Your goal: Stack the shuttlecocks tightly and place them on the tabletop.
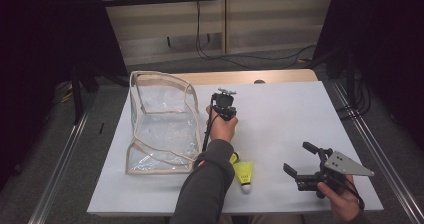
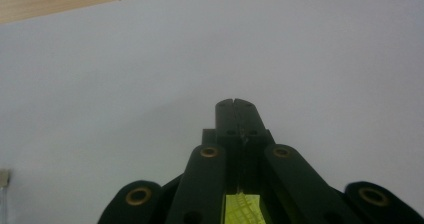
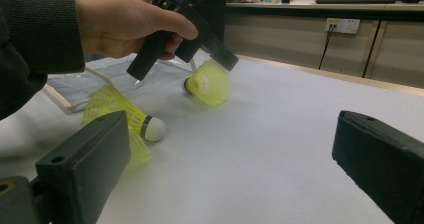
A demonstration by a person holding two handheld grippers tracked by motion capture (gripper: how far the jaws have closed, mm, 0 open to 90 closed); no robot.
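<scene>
In the high view, the person's left forearm point(image 1: 207, 184) covers part of the nearer yellow shuttlecock point(image 1: 244, 173), and the left hand point(image 1: 223, 126) hides the second one. The left gripper's point(image 2: 234, 104) own view cuts its yellow skirt point(image 2: 243, 209) at the bottom edge.

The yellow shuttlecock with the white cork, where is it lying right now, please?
On the white table, near the front edge, the yellow shuttlecock lies just right of the person's left sleeve.
</scene>
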